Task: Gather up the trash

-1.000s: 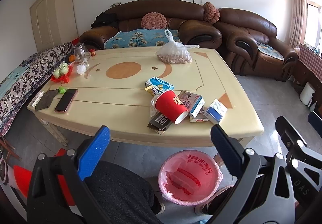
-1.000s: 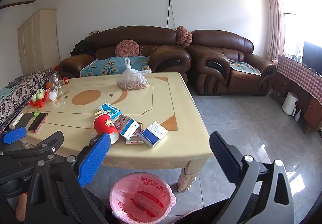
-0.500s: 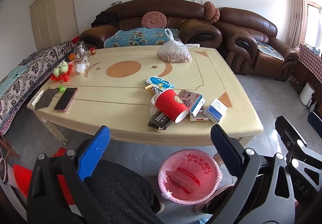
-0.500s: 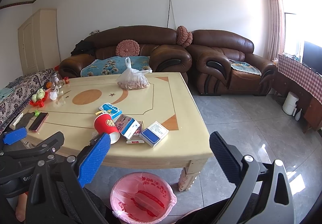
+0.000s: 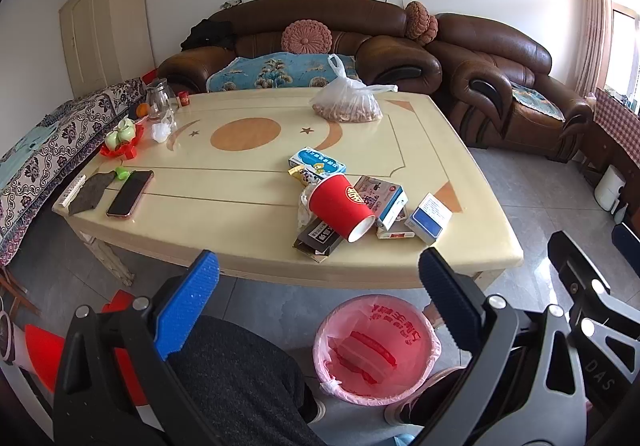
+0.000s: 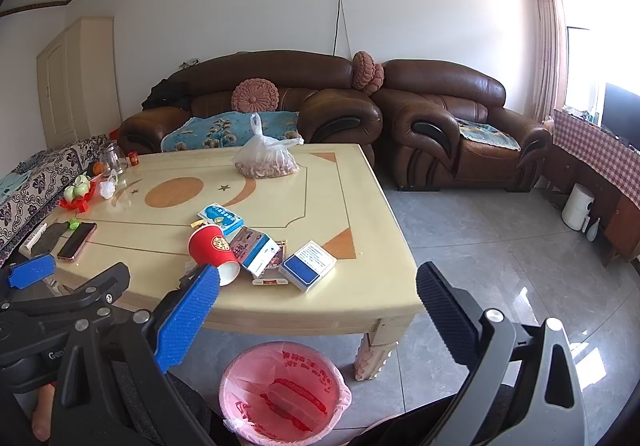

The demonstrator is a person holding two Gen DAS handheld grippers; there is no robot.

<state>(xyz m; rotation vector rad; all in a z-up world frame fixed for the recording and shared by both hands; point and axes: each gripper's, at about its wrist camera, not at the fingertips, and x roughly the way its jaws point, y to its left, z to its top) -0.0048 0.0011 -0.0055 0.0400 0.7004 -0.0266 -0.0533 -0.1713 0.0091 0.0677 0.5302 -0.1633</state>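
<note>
So most of the picking up is not done yet. Both tongs, the left gripper point(image 5: 316, 286) and the right gripper point(image 6: 318, 296), are wide apart and hold nothing. The red cup point(image 5: 340, 207) lies on its side on the table point(image 5: 460, 254) among small boxes point(image 5: 428, 218). The pink bin point(image 6: 282, 392) waits on the floor by the table edge, with something red already inside.

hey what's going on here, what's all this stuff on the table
Someone holding two grippers is about to clear trash off the table. The left gripper and the right gripper are both open and empty, held back from the near edge. A tipped red cup and several small boxes lie on the table, and a pink-lined bin waits on the floor below.
</note>
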